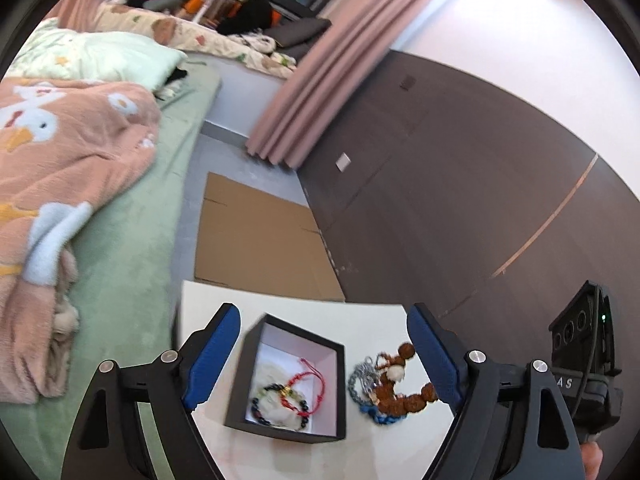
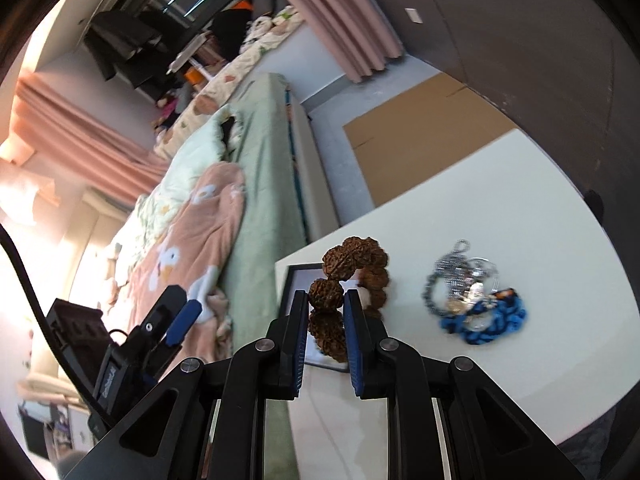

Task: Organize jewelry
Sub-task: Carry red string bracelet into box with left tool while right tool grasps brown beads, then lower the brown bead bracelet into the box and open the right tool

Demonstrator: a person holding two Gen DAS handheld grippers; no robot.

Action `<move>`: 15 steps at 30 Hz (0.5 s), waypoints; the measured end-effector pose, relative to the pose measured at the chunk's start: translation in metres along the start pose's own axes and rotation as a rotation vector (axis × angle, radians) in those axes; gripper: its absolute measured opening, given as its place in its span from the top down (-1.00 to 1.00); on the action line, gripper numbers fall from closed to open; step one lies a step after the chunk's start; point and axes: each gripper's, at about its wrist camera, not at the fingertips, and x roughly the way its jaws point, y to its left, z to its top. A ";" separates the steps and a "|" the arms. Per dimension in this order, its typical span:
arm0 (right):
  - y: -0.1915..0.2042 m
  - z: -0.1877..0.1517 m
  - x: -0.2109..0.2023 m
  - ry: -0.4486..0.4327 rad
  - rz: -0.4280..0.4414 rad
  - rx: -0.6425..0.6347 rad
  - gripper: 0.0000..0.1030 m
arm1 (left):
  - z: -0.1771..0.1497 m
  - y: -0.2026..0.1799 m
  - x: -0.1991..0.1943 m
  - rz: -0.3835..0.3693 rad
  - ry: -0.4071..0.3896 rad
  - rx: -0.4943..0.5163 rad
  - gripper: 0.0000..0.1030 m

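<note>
A black box (image 1: 338,390) with a white lining stands on the white table (image 1: 304,316). Inside lie a red cord bracelet (image 1: 310,380) and a dark bead bracelet (image 1: 280,404). My left gripper (image 1: 324,356) is open and empty above the box. My right gripper (image 2: 326,300) is shut on a brown walnut-bead bracelet (image 2: 356,264), held above the box edge (image 2: 288,284). In the left wrist view the bracelet (image 1: 400,394) hangs right of the box. A silver chain (image 2: 452,276) and a blue braided bracelet (image 2: 488,320) lie on the table to the right.
A bed with a green sheet (image 1: 132,240) and a pink duck blanket (image 1: 60,152) runs along the table's left side. Flat cardboard (image 1: 256,236) lies on the floor beyond the table. A dark wall panel (image 1: 460,184) and pink curtain (image 1: 340,64) stand behind.
</note>
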 end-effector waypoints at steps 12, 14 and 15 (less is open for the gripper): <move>0.026 -0.004 0.041 0.049 -0.054 -0.069 0.02 | 0.008 0.011 -0.008 0.024 -0.032 -0.014 -0.67; 0.012 -0.006 0.036 0.035 -0.048 -0.047 -0.07 | 0.005 0.006 -0.005 0.021 -0.023 0.005 -0.67; 0.002 -0.008 0.032 0.032 -0.051 -0.035 -0.08 | 0.004 0.003 -0.003 0.021 -0.019 0.012 -0.67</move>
